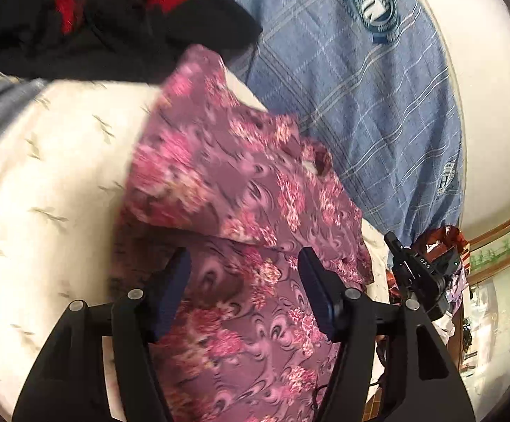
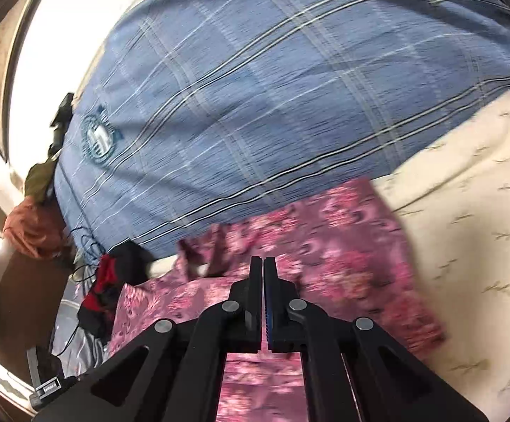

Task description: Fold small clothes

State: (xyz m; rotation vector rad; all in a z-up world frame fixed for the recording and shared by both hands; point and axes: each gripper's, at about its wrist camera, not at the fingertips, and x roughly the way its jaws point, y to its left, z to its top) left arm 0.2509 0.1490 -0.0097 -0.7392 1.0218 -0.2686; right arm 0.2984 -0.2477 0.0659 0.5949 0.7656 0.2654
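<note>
Garment [image 1: 241,211], floral, part-folded on bed [image 1: 44,193]. Left gripper [image 1: 244,281] wide open, empty; right gripper [image 2: 263,274] closed, hold unclear. Risk: fold slipping undone on release.

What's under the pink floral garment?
The pink floral garment lies on a cream sheet, which shows along its left side. Its far edge meets the blue plaid quilt. Anything directly beneath the fabric is hidden.

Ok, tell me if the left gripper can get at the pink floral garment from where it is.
Probably yes. The left gripper has its jaws open right over the pink floral garment, which lies uncovered on the cream sheet. Nothing sits between them; the black and red clothes lie farther off.
</note>
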